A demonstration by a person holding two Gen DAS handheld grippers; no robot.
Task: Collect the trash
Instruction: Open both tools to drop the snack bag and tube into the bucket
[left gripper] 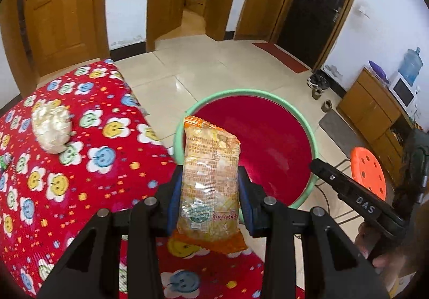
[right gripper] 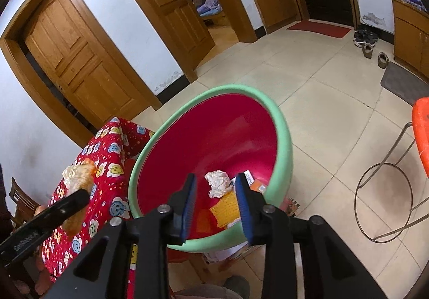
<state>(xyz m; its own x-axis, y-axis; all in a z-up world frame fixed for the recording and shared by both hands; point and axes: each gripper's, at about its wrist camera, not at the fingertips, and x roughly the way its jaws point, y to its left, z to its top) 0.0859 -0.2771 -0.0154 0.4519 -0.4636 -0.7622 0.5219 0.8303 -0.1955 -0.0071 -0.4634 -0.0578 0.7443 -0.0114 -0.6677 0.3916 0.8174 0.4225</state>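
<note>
My left gripper (left gripper: 210, 186) is shut on an orange snack packet (left gripper: 210, 181) and holds it upright above the table's edge, next to the green-rimmed red basin (left gripper: 268, 138). A crumpled white paper ball (left gripper: 52, 128) lies on the red flowered tablecloth (left gripper: 80, 164) to the left. My right gripper (right gripper: 215, 205) is open and empty over the basin (right gripper: 284, 138). Inside the basin lie a crumpled white tissue (right gripper: 218, 182), a yellow wrapper (right gripper: 226, 209) and an orange carton (right gripper: 256, 186). The left gripper with the packet (right gripper: 76, 186) shows at the right wrist view's left edge.
An orange stool (left gripper: 368, 172) with a wire frame (right gripper: 386, 191) stands right of the basin. Wooden cabinets (left gripper: 372, 108) with a microwave (left gripper: 403, 91) line the right wall. Shoes (right gripper: 366, 40) and a grey mat (right gripper: 405, 81) lie on the tiled floor.
</note>
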